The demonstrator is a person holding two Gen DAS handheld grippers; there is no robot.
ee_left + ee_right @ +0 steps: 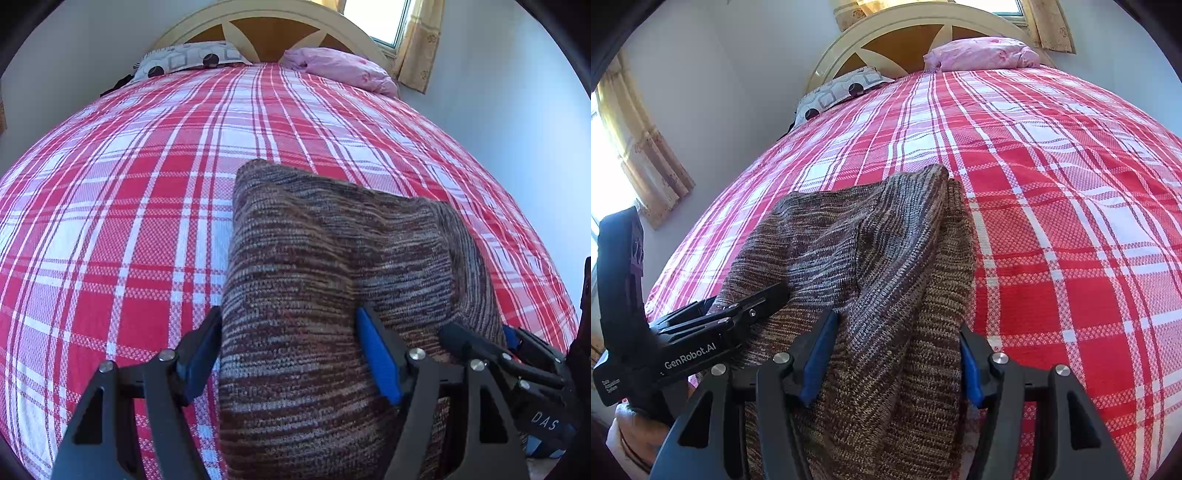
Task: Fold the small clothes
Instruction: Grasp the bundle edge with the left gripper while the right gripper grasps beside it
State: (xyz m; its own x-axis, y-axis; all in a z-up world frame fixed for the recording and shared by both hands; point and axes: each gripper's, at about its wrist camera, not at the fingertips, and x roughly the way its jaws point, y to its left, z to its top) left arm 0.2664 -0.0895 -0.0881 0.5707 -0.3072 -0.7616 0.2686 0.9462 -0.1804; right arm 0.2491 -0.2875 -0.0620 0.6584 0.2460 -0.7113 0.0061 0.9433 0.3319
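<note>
The brown-grey striped knit garment (314, 280) lies on the near part of the bed, on the red and white checked bedspread (129, 206). One layer is folded over another. The left gripper (291, 343) has its blue pads wide apart, with knit between them, not pinched. The right gripper (894, 354) is equally spread over the garment (871, 258). Two pillows (332, 68) rest at the headboard (273, 29).

Two black claws, left claw (288, 354) and right claw (897, 360), with blue finger pads, silver screws, white "GenRobot.AI" lettering.
</note>
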